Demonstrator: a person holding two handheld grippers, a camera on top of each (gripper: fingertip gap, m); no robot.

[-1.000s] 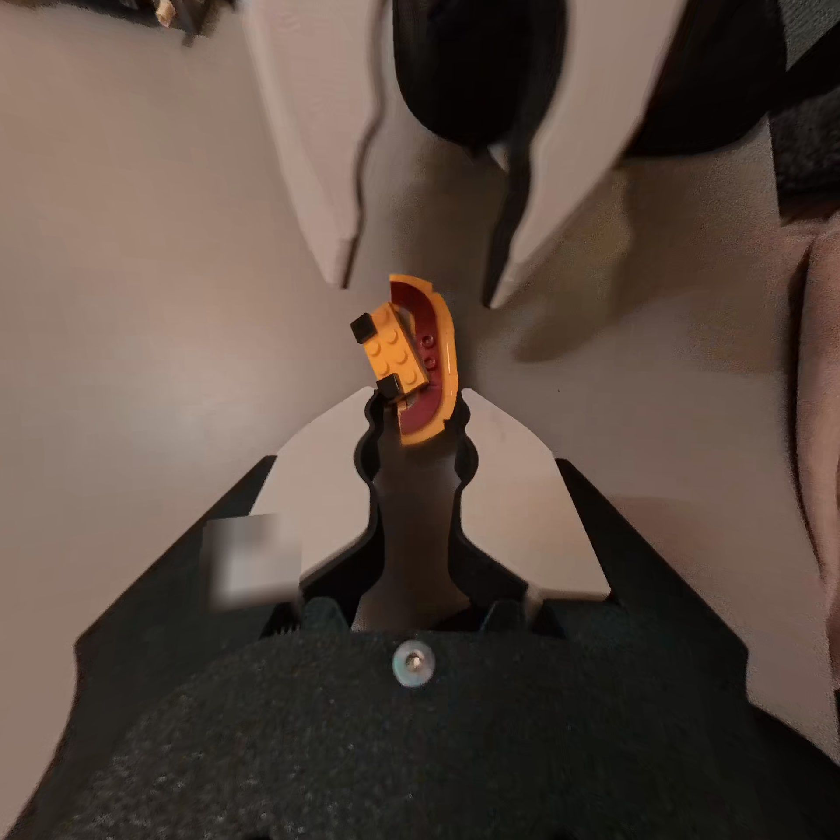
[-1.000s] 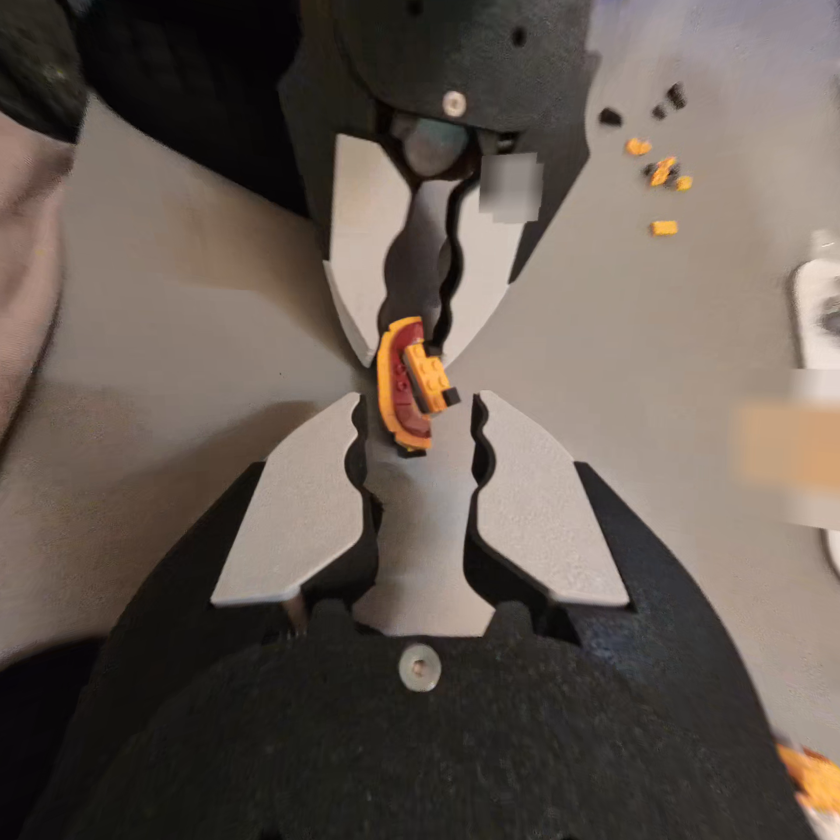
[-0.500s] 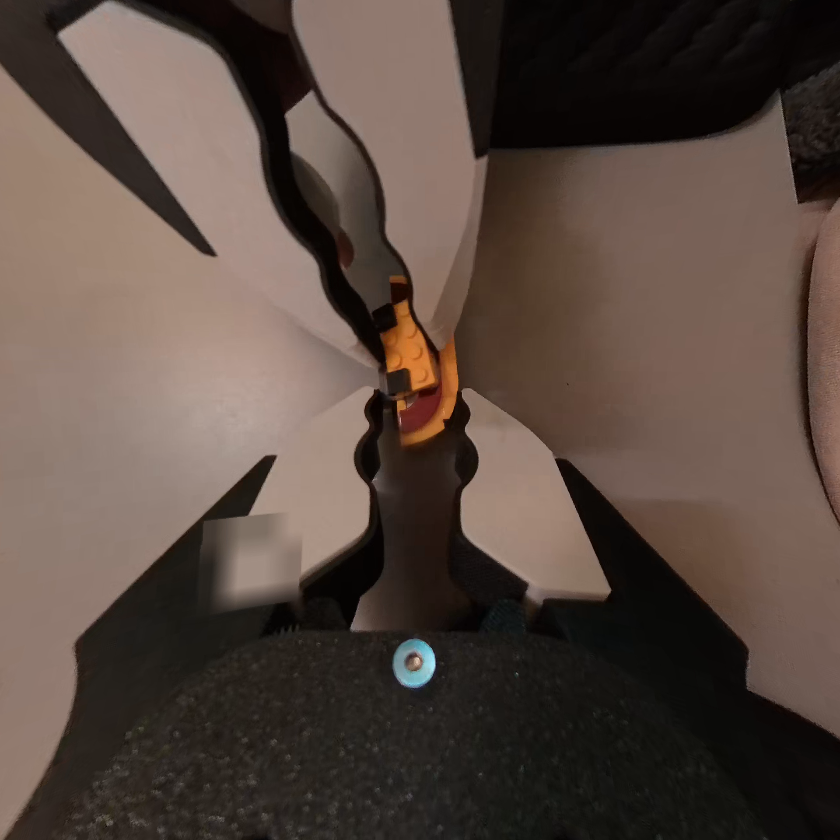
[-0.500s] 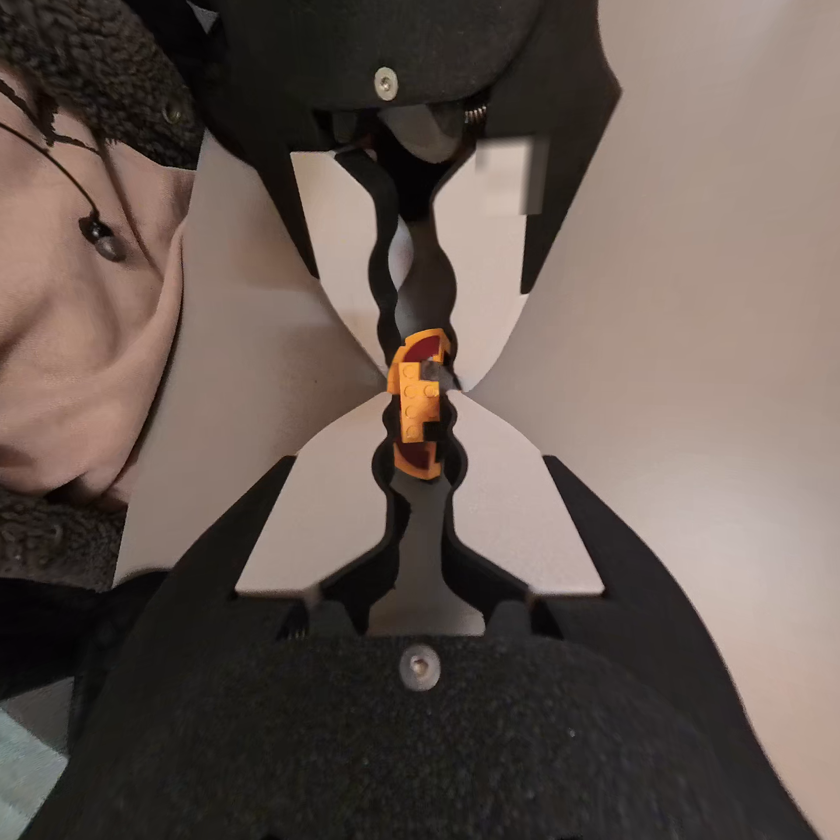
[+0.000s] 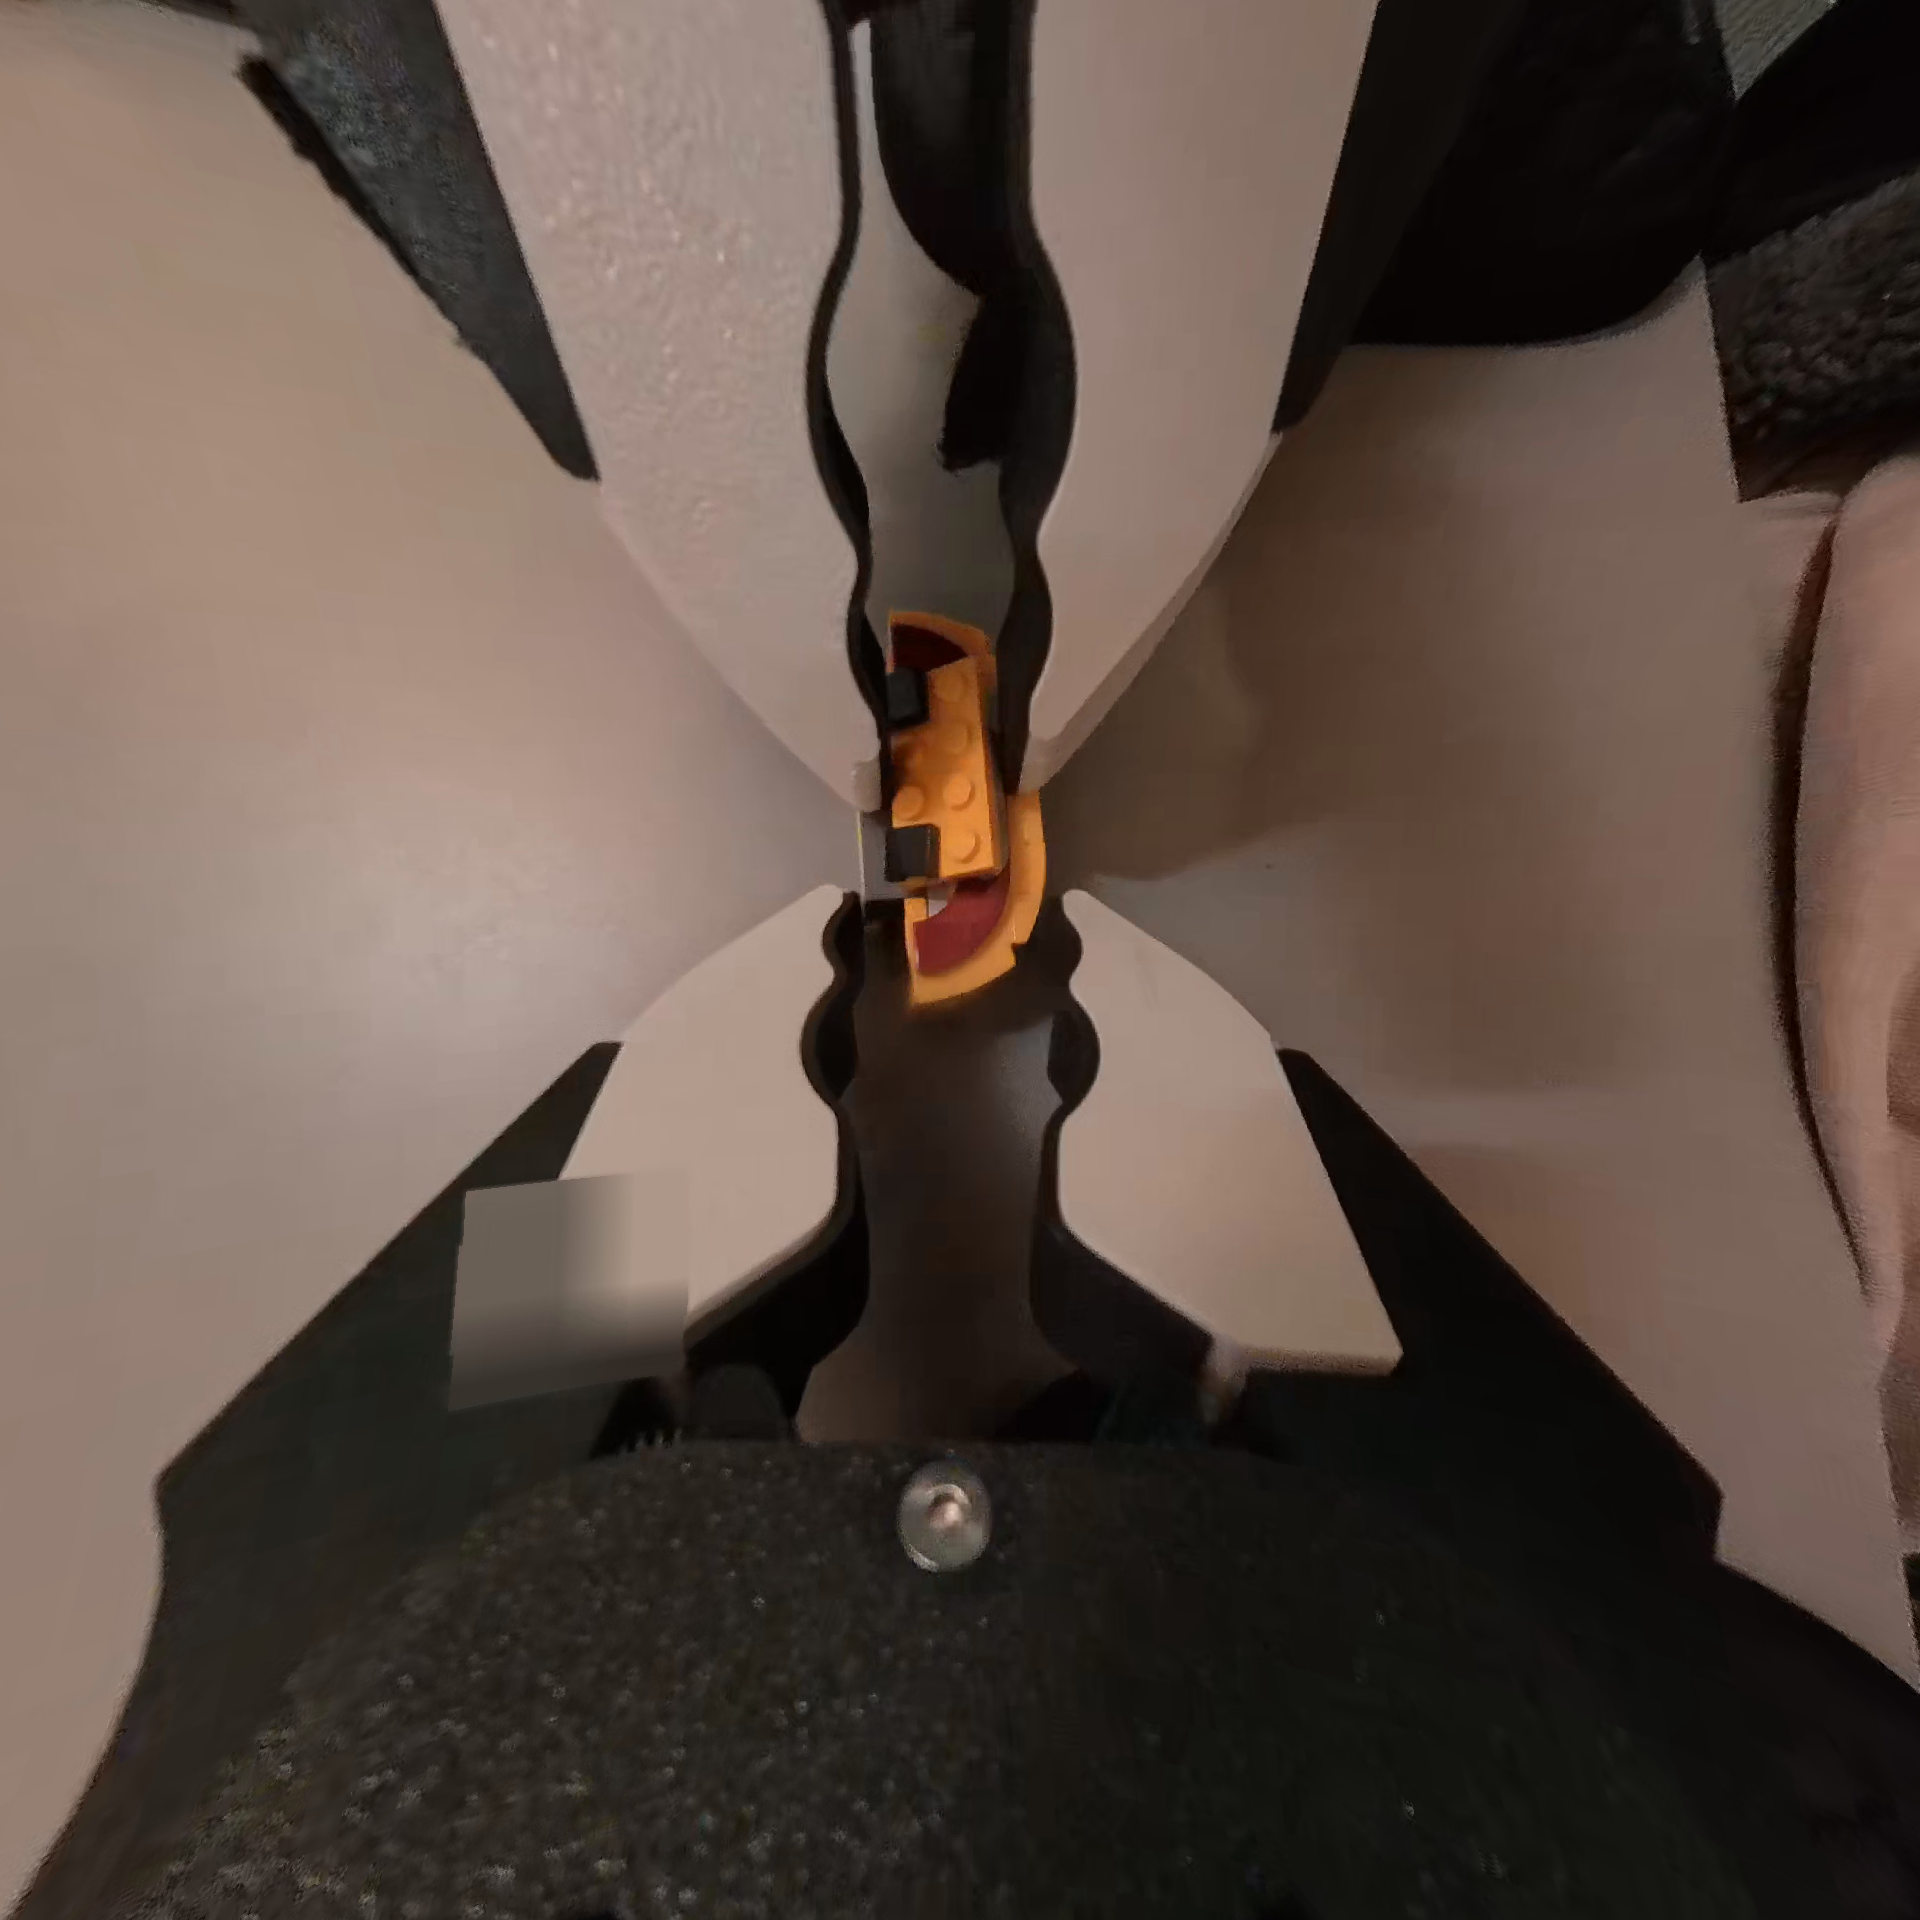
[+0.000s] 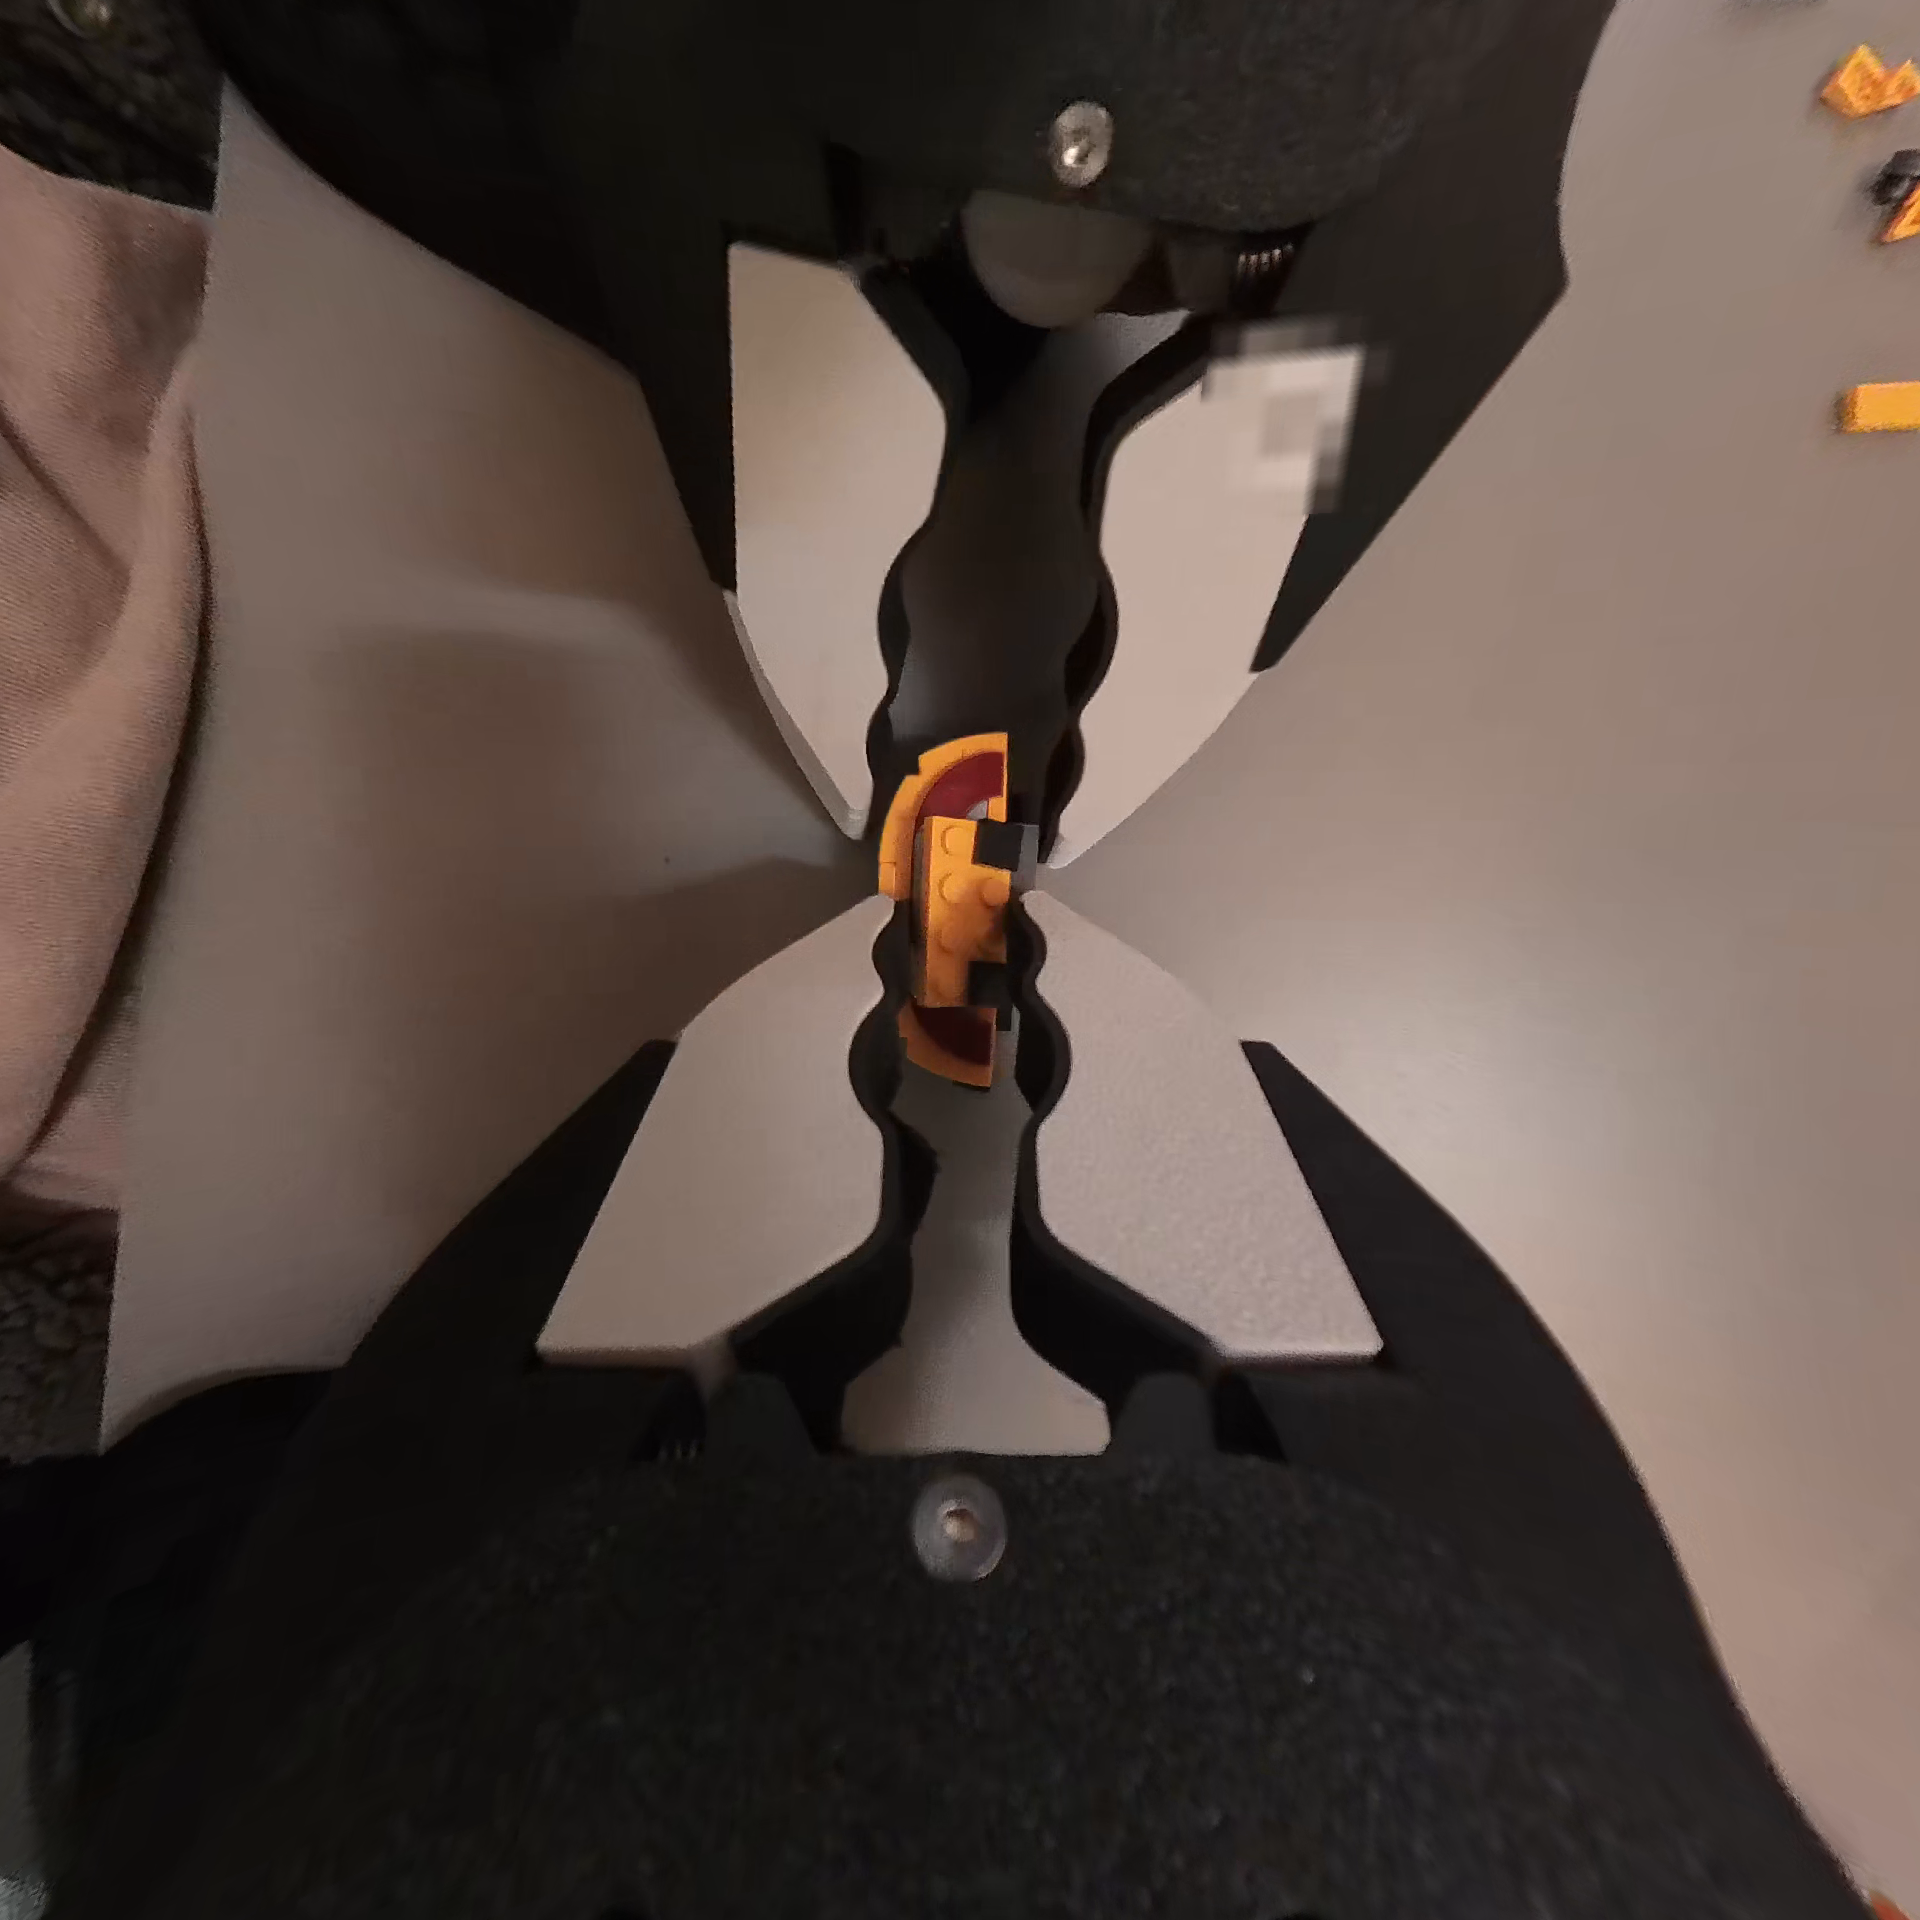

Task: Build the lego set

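A small lego assembly [image 5: 951, 769] has an orange curved rim, a dark red plate, an orange studded plate and two black pieces. It is held above the beige table [image 5: 312, 831]. My left gripper [image 5: 961, 909] is shut on its lower end. My right gripper [image 5: 945, 779] comes from the opposite side, tip to tip, and is shut on its upper end. In the right wrist view the assembly [image 6: 961, 904] sits between my right gripper [image 6: 954, 920] below and my left gripper [image 6: 956, 831] above. Parts of the assembly are hidden by the fingers.
Loose orange lego pieces [image 6: 1881, 410] and a black piece [image 6: 1901, 177] lie on the table at the far right of the right wrist view. A person's pinkish clothing [image 6: 83, 623] is close on the left there, and shows at the right edge of the left wrist view [image 5: 1860, 935].
My right gripper was open and apart from the assembly. It has moved in and shut on the assembly's free end, then lined up straight with my left gripper, which kept its hold.
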